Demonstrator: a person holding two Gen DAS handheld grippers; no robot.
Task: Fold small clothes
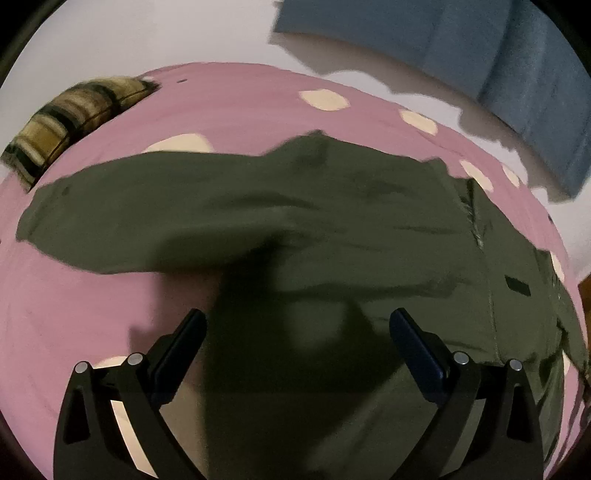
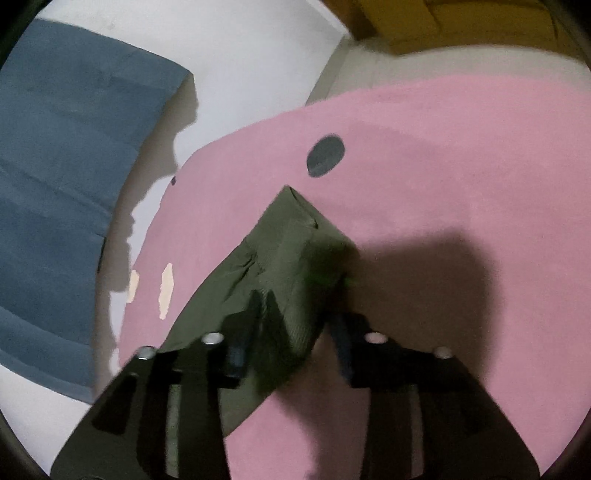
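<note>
Jaws of the left gripper (image 1: 295, 314): spread wide, holding nothing, hanging just over the near part of the green garment (image 1: 258, 206). Likely kept wide so as to be ready for the next pinch of cloth.

Jaws of the right gripper (image 2: 295, 306): partly apart, with a folded corner of the green garment (image 2: 295, 236) in between. Cloth close to one finger, the other finger just beside it, and no squeeze to be seen. Looks like a let-go, not a hold, though blur makes it hard to be sure.

Lying flat on the pink cover (image 1: 92, 314), near its middle, with one long part stretched out toward the left edge. Probably laid flat like this so that the fold comes out neat. Looks like only part of the fold done.

Seen only from the left wrist: the whole garment with its seam, some cream dots (image 1: 323, 99) near the far edge, and a striped thing (image 1: 74, 114) by the far left corner.

Seen only from the right wrist: the thick doubled corner close up, a dark round spot (image 2: 325, 155) farther out on the pink cover (image 2: 424, 166), and something yellow (image 2: 443, 22) far beyond the edge.

Seen from both: a blue cushion (image 1: 498, 74) off the cover, on the pale floor, well apart from the garment, also at the left of the right wrist view (image 2: 55, 147).
</note>
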